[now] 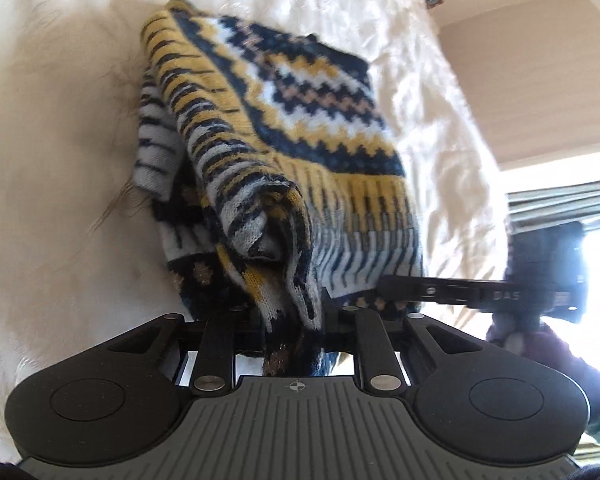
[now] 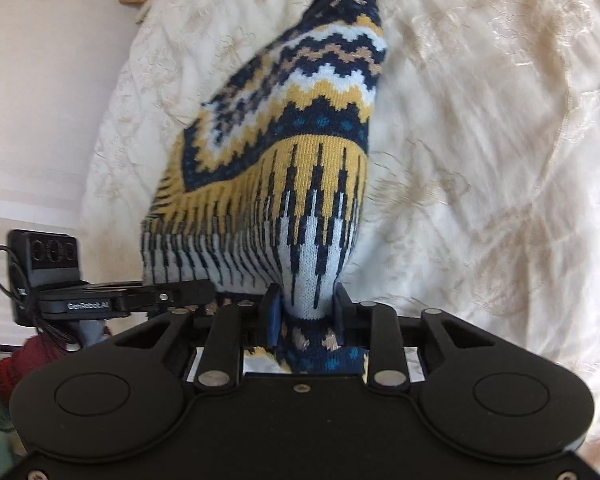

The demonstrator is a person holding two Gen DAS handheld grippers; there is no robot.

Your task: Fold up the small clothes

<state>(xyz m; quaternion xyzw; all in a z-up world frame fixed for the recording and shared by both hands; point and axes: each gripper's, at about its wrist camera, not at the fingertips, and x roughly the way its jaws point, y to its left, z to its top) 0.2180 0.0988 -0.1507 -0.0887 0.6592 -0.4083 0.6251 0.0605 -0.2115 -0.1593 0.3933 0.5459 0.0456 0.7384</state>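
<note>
Hanging mid-frame over a cream bedspread (image 2: 480, 120): knit sweater (image 2: 300, 160), navy, mustard and white zigzag bands. Right gripper (image 2: 306, 316) clamps its hem; left gripper (image 1: 292, 320) pinches a bunched fold. Left view alone shows a striped sleeve (image 1: 156, 152).

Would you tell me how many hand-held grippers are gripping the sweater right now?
2. The left hand-held gripper clamps a bunched edge of the sweater; the right hand-held gripper clamps its hem beside it.
</note>
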